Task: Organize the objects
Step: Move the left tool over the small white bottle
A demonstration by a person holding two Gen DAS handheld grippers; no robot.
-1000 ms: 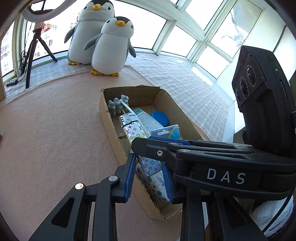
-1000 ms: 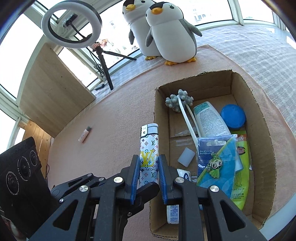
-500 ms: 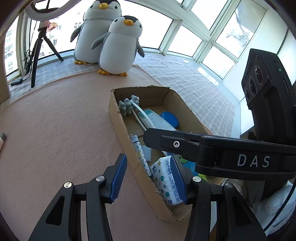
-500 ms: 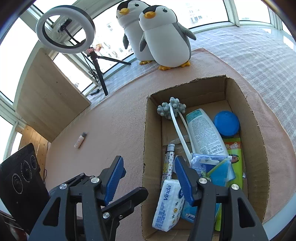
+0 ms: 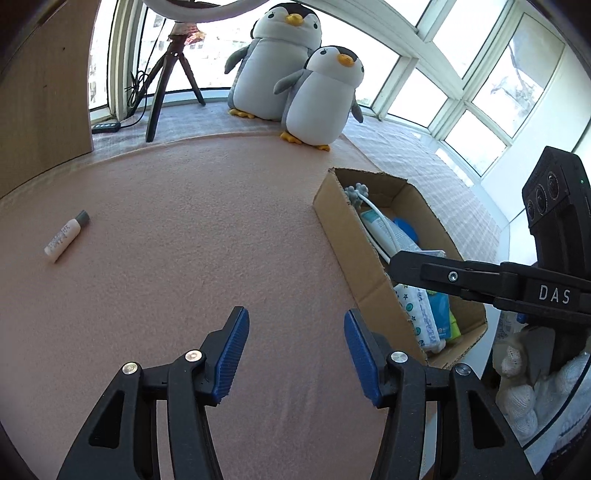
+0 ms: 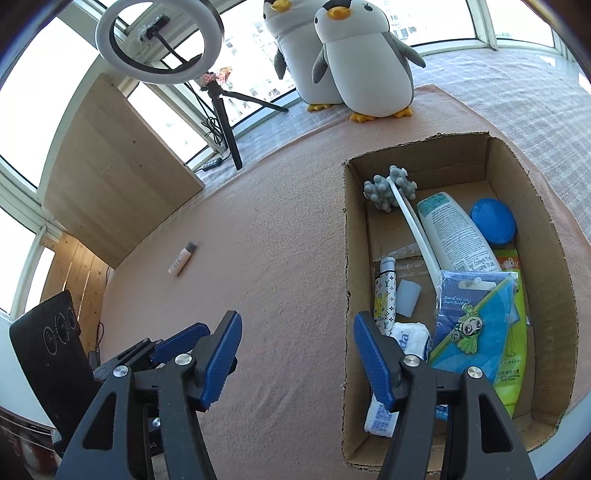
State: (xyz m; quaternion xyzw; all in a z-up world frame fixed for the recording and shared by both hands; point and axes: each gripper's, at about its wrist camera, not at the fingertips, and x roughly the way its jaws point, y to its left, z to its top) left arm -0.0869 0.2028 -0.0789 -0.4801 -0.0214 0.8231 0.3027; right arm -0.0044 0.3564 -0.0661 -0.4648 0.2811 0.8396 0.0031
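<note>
- We see the pink tabletop (image 5: 177,236) filling most of both views, with only one loose thing left on it.
- Two penguin plush toys (image 6: 364,59) stand at the top centre of the right wrist view, beside a ring light (image 6: 159,35) on its tripod; neither looks like part of the tidying.
- The cardboard box (image 6: 554,266) takes up the right half of the right wrist view. It already holds a white lotion bottle (image 6: 450,232), a blue packet (image 6: 476,325), a green packet (image 6: 517,354), a blue round lid (image 6: 493,221), a grey knobbed massager (image 6: 388,188), a patterned lighter (image 6: 384,295) and a tissue pack (image 6: 406,338).
- Our right tool (image 6: 295,354) hangs at the lower centre of its view, straddling the box's near wall, its blue pads spread wide with nothing between them.
- Our left tool (image 5: 293,354) sits at the lower centre of its view over bare tabletop, just left of the box, also spread wide and carrying nothing.
- The small cream tube (image 5: 66,236) with a grey cap lies on its side at the left middle of the left wrist view, well apart from the box and from both tools.
- We judge the box nearly packed and the tube the last item. The next move calls for swinging the left tool out to it, lining the pads across its narrow body, and closing low against the tabletop.
</note>
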